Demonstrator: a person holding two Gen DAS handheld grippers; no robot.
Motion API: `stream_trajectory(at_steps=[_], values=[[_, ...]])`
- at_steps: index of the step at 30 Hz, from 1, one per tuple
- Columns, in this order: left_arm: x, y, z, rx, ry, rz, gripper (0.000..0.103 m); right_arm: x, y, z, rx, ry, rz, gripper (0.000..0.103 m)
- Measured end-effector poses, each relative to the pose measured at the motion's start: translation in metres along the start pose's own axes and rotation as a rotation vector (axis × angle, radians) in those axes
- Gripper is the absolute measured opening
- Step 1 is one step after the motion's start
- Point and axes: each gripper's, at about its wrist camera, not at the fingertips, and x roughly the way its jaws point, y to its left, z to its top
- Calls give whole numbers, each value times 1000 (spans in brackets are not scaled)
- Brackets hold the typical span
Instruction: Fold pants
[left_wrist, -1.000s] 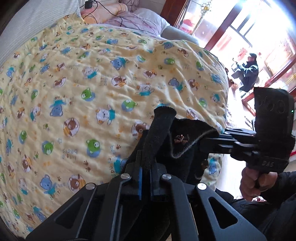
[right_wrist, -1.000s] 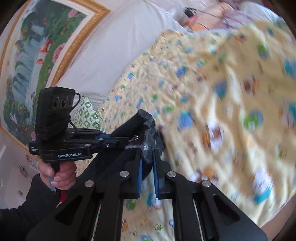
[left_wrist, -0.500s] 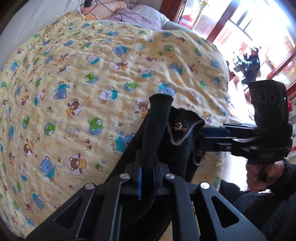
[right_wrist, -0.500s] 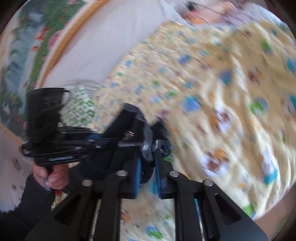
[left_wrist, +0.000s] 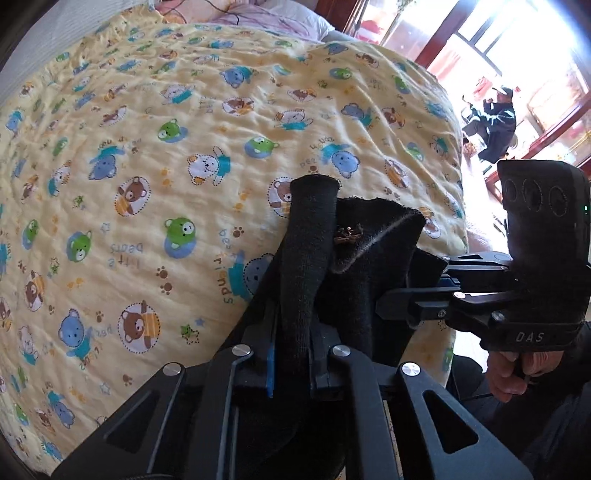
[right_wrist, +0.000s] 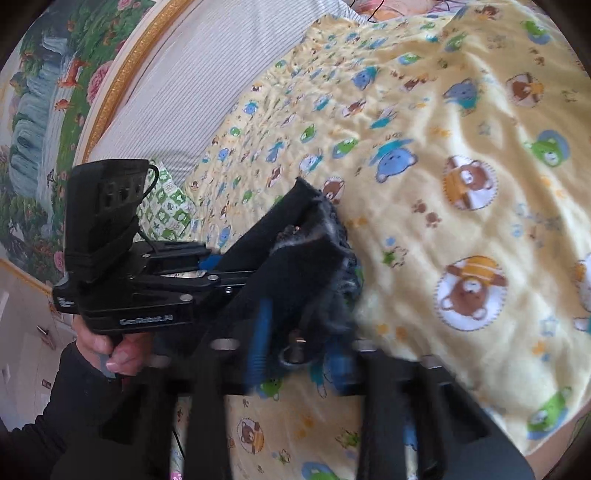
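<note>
While gripping pants (left_wrist: 310, 280), hands level.

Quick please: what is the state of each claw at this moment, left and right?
Left claw: closed on the black pants.
Right claw: closed on the same black pants, though its own view is blurred.

Bright window glare, blurred right view

Both grippers swung the black pants (left_wrist: 354, 258) in over the yellow bear quilt (left_wrist: 155, 155), and the right gripper (right_wrist: 299, 354) dropped nearer the quilt, blurring.
</note>
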Motion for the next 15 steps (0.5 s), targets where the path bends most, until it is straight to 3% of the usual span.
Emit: stream_trajectory(at_steps=[8, 15], values=[[-63, -4, -31, -37, -163, -41, 8, -20, 47, 2, -141, -56, 110, 11], [-123, 14, -89, -136, -295, -16, 8, -8, 112, -1, -301, -10, 263, 11]])
